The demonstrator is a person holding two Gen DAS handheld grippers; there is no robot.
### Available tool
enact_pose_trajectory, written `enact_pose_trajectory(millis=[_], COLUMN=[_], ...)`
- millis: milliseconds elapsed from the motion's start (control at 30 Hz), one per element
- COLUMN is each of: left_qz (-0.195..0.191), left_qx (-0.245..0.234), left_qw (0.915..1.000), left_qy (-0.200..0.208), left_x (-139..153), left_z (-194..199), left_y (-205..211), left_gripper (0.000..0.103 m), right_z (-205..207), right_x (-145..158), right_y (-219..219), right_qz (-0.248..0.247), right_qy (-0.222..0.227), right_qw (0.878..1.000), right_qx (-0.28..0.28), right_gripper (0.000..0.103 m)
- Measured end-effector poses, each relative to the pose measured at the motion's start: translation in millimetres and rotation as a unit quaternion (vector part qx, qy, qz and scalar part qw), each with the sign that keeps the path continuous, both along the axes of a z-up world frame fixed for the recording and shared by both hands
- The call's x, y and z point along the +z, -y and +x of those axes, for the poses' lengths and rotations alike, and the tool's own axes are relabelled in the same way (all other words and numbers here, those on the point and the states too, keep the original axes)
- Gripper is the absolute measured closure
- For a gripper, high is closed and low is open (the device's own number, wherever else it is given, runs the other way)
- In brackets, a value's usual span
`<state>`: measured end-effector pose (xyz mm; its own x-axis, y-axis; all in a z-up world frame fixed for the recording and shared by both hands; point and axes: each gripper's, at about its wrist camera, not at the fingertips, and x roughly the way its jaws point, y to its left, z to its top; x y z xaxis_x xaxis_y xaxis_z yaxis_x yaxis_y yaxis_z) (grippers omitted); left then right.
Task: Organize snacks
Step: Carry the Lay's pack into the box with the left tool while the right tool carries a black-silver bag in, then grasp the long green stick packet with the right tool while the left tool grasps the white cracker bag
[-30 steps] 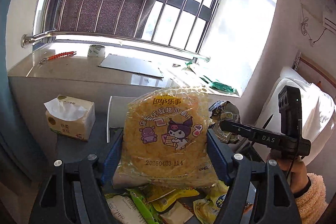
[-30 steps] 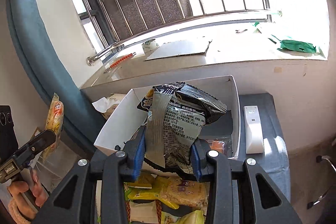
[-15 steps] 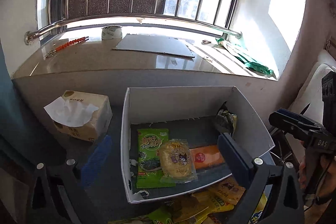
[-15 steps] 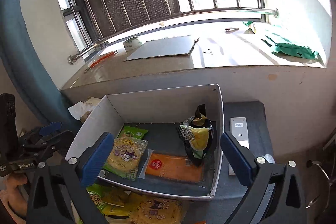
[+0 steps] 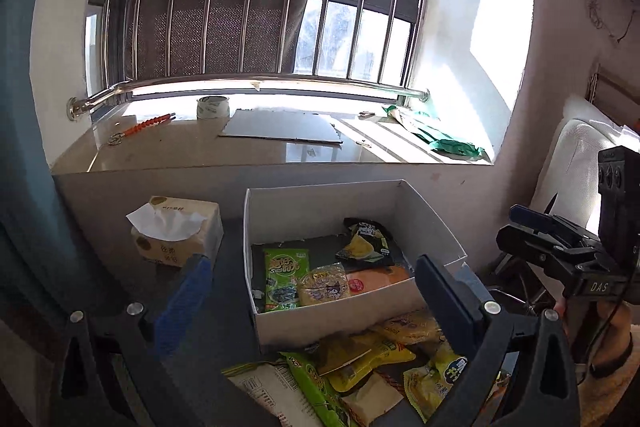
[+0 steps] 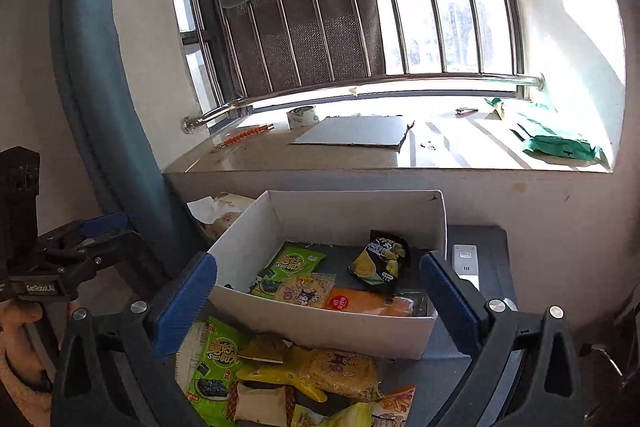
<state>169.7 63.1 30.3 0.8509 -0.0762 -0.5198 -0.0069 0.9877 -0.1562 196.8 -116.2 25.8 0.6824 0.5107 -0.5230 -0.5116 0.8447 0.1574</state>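
A white cardboard box [image 5: 352, 311] [image 6: 320, 327] stands on a dark table. In it lie a green seaweed pack [image 5: 282, 275] [image 6: 294, 263], a yellow round chip bag [image 5: 324, 285] [image 6: 306, 289], an orange pack [image 5: 380, 277] [image 6: 368, 301] and a black-and-yellow bag [image 5: 364, 241] [image 6: 380, 259]. Several loose snack packs [image 5: 360, 363] [image 6: 288, 375] lie in front of the box. My left gripper [image 5: 316, 303] and my right gripper [image 6: 320, 301] are both open and empty, held back from the box above the loose packs.
A tissue box [image 5: 176, 235] stands left of the white box. A white remote [image 6: 466, 263] lies to its right. Behind is a stone windowsill [image 5: 260, 147] with a tape roll [image 5: 213, 107], a grey board [image 5: 280, 127] and a green bag [image 5: 448, 143].
Both grippers let go of their bags, which now lie in the box: the yellow chip bag from the left, the black-and-yellow bag from the right. Both opened and drew back.
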Motion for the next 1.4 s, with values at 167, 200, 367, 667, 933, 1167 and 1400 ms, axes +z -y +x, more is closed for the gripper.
enact_pose_trajectory(millis=[167,200,367,667,933,1167,1400], left_qz=[-0.008,-0.013,-0.049,-0.09,-0.101,-0.097,-0.105], left_qx=[-0.009,-0.006,0.008,0.029,0.06,0.082,0.101], left_qw=[0.9998,0.9998,0.9988,0.9942,0.9911,0.9907,0.9882], left_qy=[0.016,0.014,-0.004,-0.052,-0.064,-0.049,-0.047], left_x=[-11.1,-15.6,-46.7,-106.6,-119.3,-114.4,-118.2], left_z=[-50.8,-59.9,-101.6,-130.4,-132.0,-149.2,-162.5], left_y=[8.8,8.8,6.1,6.7,-3.4,-21.2,-40.0], left_gripper=[0.0,0.0,0.0,0.0,0.0,0.0,0.0], right_z=[-47.1,-57.6,-107.0,-160.1,-156.1,-126.6,-86.3], right_x=[-8.3,-11.8,-33.0,-91.2,-107.1,-115.1,-149.7], right_y=[11.2,14.2,26.7,39.5,5.1,-68.9,-132.0], right_qz=[0.01,0.011,0.019,0.017,-0.003,-0.049,-0.164], right_qy=[0.007,0.008,0.013,-0.044,-0.071,-0.073,-0.063], right_qw=[1.0,1.0,0.999,0.999,0.996,0.992,0.983], right_qx=[0.011,0.012,0.022,0.019,0.051,0.089,0.06], right_gripper=[0.0,0.0,0.0,0.0,0.0,0.0,0.0])
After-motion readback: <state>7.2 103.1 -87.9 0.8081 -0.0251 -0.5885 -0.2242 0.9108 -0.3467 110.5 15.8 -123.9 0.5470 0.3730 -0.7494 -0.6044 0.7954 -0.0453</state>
